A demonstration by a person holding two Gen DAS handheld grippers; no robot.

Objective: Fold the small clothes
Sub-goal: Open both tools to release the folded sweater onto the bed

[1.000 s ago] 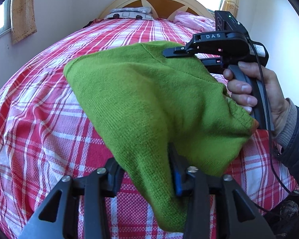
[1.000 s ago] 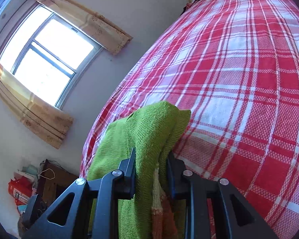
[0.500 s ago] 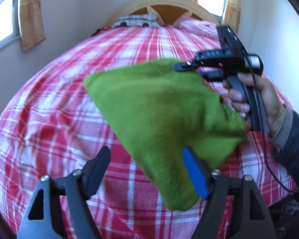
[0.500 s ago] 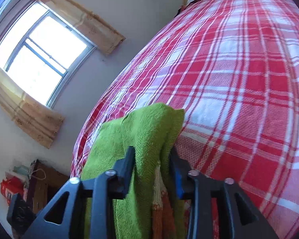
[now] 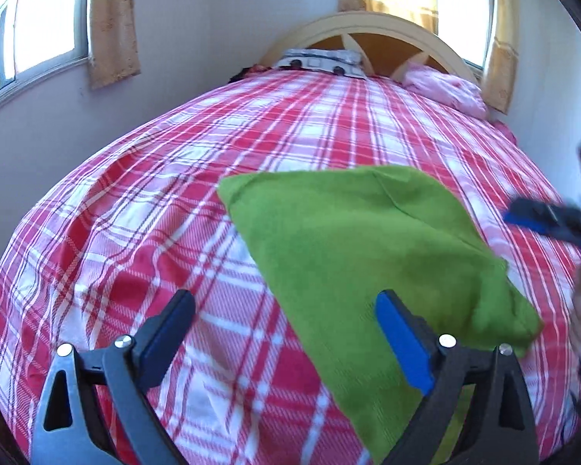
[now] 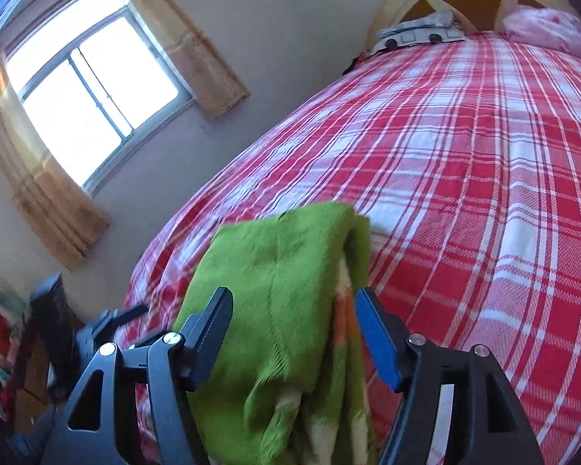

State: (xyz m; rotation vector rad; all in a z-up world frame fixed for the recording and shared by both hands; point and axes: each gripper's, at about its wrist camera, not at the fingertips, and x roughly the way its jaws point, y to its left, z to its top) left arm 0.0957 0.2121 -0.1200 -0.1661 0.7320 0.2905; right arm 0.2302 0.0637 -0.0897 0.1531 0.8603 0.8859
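You have one green knitted garment (image 5: 368, 255) to deal with, two grippers, and one bed. The garment lies folded on the red-and-white plaid bedspread (image 5: 143, 232), filling the lower right of the left wrist view and the lower centre of the right wrist view, where an orange-and-cream layer shows under its green top.

Your left gripper (image 5: 286, 333) has just been opening and its jaws now stand wide apart, released; the right-hand blue pad sits over the garment's lower edge in the picture, while the other finger is over bare bedspread, and nothing is pinched. Your right gripper (image 6: 292, 333) has also just been opening; the garment lies in the gap between its fingers, but the pads look clear of the cloth, though motion blur makes the right-hand side hard to judge.

At the far end of the bed stand a curved cream headboard (image 5: 368, 27), one patterned pillow (image 5: 321, 60) and one pink pillow (image 5: 441, 87). Two windows with tan curtains (image 5: 112, 23) break the pale walls in the left wrist view.
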